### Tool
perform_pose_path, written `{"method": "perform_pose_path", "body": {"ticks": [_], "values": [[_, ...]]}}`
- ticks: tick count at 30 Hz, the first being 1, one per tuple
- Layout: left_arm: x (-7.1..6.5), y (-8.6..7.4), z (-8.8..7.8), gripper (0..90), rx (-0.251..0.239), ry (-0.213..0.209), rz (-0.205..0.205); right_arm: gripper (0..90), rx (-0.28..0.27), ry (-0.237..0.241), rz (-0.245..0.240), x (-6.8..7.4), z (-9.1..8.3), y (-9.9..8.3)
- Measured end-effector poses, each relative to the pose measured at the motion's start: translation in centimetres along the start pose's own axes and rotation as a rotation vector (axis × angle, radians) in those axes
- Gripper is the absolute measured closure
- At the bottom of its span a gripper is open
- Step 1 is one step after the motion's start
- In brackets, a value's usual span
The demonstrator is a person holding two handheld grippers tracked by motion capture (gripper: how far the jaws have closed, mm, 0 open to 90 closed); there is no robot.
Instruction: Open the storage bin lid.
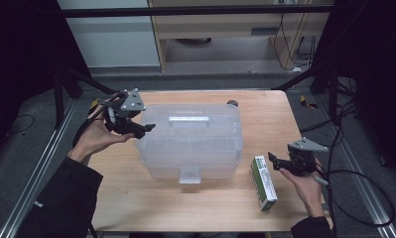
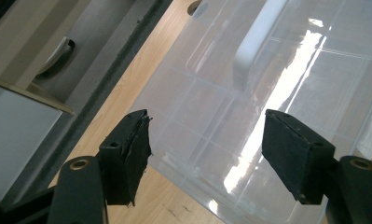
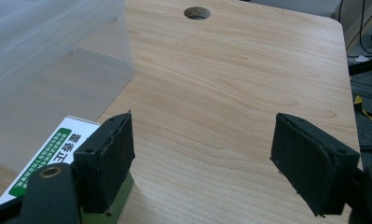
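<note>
Clear lidded bin (image 1: 190,141) at desk (image 1: 265,114) centre, white handle on lid. Left gripper (image 1: 147,128) at bin's 10 o'clock corner, jaws spread, gripping nothing. Green-white carton (image 1: 263,182) flat at bin's 4 o'clock. Right gripper (image 1: 272,157) just beside carton's far end, jaws spread, empty.

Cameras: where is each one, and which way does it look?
High view: above the table, looking down; forearms, left gripper, right gripper.
Left gripper view: rides that gripper, jaws apart over the clear box.
Right gripper view: jaws apart by the green-and-white carton.
Shared: box, tabletop.
</note>
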State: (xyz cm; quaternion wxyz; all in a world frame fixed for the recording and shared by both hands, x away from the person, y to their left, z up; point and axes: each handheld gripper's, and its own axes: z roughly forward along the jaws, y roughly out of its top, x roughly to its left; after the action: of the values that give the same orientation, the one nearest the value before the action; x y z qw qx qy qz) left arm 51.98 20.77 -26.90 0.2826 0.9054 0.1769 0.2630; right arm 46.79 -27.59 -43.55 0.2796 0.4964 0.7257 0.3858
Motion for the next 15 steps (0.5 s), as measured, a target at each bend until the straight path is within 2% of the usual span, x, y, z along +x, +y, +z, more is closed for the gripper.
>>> {"method": "perform_pose_path", "body": {"ticks": [2, 4, 6, 9, 13, 15], "values": [[-0.1, 0.5, 0.1, 31.7, 0.015, -0.012, 0.033, 21.2, 0.003, -0.001, 0.002, 0.0, 0.0, 0.0], [-0.2, 0.7, 0.2, 31.7, 0.017, -0.007, 0.040, 21.2, 0.004, -0.001, 0.000, 0.0, 0.0, 0.0], [-0.3, 1.1, 0.3, 31.7, 0.028, -0.013, 0.066, 21.1, 0.007, -0.006, -0.003, 0.0, 0.0, 0.0], [-0.5, 1.4, 0.5, 31.7, 0.030, -0.021, 0.085, 20.9, 0.012, -0.008, -0.010, 0.0, 0.0, -0.1], [-0.7, 2.0, 0.9, 31.8, 0.036, -0.027, 0.147, 20.7, 0.024, -0.008, -0.011, 0.1, 0.2, -0.1], [-0.9, 2.3, 1.0, 31.9, 0.042, -0.023, 0.155, 20.7, 0.026, -0.011, -0.017, 0.1, 0.2, -0.1]]}}
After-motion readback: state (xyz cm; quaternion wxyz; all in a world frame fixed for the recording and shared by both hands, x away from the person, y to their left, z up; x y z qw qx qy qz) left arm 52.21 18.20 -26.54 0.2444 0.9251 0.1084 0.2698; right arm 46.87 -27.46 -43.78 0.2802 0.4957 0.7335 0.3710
